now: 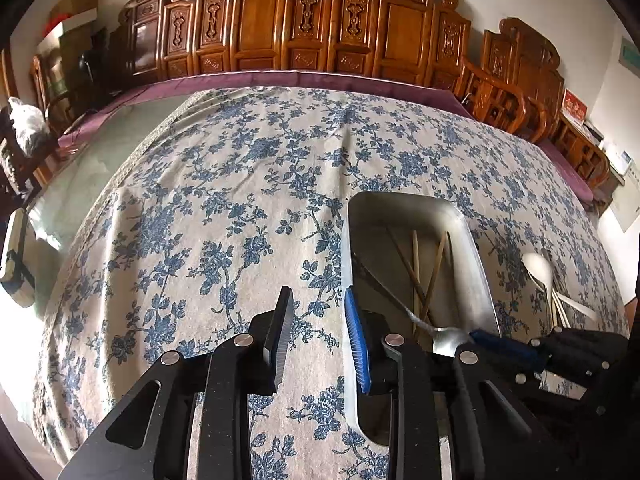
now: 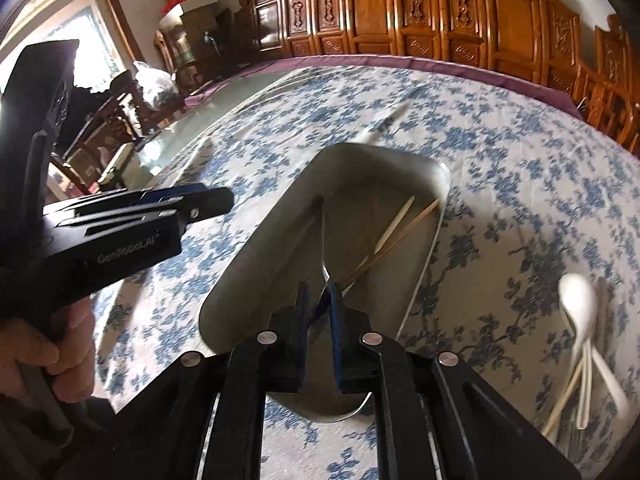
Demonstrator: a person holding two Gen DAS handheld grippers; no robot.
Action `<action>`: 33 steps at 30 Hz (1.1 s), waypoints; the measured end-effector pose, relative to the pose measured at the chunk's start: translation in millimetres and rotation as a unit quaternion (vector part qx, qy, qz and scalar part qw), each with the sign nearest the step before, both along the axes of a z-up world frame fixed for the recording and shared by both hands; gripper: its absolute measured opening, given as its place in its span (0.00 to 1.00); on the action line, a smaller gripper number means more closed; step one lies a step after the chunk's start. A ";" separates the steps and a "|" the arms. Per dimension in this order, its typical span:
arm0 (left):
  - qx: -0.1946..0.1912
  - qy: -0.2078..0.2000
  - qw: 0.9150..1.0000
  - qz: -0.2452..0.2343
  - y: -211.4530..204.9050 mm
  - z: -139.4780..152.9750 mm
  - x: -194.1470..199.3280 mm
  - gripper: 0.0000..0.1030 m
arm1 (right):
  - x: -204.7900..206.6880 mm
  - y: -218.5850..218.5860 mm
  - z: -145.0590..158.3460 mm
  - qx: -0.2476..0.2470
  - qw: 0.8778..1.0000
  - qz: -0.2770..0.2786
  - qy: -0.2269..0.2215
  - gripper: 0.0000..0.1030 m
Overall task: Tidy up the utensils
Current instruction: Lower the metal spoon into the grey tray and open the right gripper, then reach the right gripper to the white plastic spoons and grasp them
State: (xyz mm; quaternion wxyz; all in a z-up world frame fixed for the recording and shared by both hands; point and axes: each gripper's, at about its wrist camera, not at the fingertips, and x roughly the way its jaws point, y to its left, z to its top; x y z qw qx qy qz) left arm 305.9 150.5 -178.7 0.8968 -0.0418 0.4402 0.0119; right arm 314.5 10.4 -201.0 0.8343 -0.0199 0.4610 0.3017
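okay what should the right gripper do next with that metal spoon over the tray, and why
Probably open the right gripper a bit wider and back off. The metal spoon already lies inside the metal tray with the chopsticks, while white spoons wait on the cloth.

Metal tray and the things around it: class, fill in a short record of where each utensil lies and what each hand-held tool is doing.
tray: metal tray on the floral tablecloth
in tray: wooden chopsticks, loosely crossed
metal spoon: handle reaching into the tray, bowl between the right tool fingers; firm grip unclear
left tool: open, empty, over the cloth beside the tray's rim
outside tray: white spoons on the cloth, on the tray's far side from the left tool
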 end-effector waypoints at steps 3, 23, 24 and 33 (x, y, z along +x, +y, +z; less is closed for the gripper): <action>-0.003 -0.008 1.000 -0.002 -3.4 4.4 -2.8 0.33 | -5.3 -2.9 1.7 0.005 1.000 0.005 -0.011 0.13; 0.001 -0.037 0.995 -0.093 -108.6 11.4 -19.7 0.49 | -19.5 -167.7 18.7 -0.061 0.992 -0.060 -0.090 0.30; -0.001 -0.036 0.994 -0.099 -114.8 10.3 -20.1 0.49 | -17.4 -175.7 15.8 -0.069 0.991 -0.065 -0.092 0.30; 0.022 -0.011 0.986 -0.166 -186.0 -21.2 -29.1 0.49 | -9.9 -226.3 -13.5 -0.066 0.989 -0.101 -0.082 0.30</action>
